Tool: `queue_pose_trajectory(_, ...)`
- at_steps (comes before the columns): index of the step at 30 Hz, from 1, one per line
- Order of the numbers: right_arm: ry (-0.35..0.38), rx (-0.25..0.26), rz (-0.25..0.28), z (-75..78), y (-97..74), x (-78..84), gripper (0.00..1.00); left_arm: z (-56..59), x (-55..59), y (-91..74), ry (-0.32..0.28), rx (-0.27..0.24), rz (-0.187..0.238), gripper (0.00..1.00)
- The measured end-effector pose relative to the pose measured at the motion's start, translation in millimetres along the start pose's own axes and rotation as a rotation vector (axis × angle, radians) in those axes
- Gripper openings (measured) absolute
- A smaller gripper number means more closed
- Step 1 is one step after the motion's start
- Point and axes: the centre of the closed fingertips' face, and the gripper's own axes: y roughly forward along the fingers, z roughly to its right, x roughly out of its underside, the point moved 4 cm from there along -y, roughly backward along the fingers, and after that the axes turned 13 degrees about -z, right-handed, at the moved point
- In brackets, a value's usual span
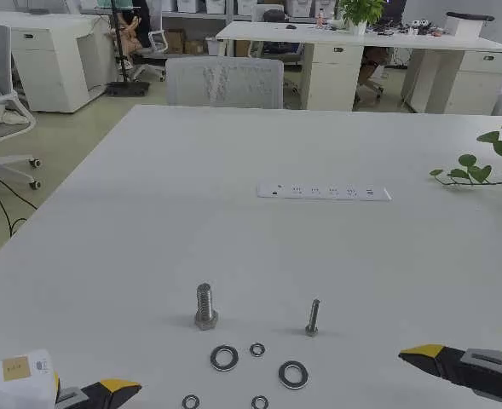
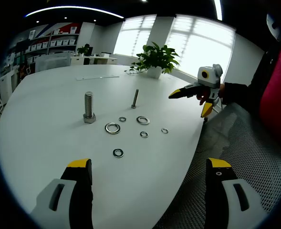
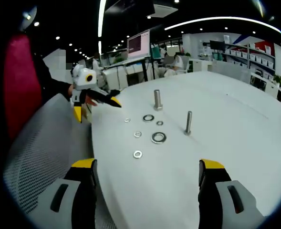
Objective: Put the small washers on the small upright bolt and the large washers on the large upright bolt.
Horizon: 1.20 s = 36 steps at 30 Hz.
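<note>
Currently left gripper & right gripper: jaws spread wide, empty. Washers loose on table, lower centre of head view, just below large bolt & small bolt.

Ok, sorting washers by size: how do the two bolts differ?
The large bolt is much thicker than the small bolt, and its hex head is wider. In the head view the large bolt stands left of the small bolt. Both are silvery, upright on their heads, with bare shafts.

Bright, even light, soft shadows — window glare; fisheye edges warped.
</note>
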Motion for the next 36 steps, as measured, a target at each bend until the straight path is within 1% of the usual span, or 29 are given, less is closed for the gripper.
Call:
queue_pose_trajectory(16, 0.005, -0.003, -0.006, -0.1, 0.8, 0.2, 0.85, -0.5, 0.4, 0.1, -0.002, 0.0, -0.004, 1.0)
queue_pose_trajectory(34, 0.002, -0.012, -0.021, -1.1, 1.3, 1.6, 0.84, 1.5, 1.6, 0.1, -0.004, 0.002, -0.009, 1.0)
queue_pose_trajectory(36, 0.003, -0.016, -0.023, -1.3, 1.4, 1.9, 0.84, 2.3, 2.0, -0.1, -0.004, 0.007, -0.012, 0.97)
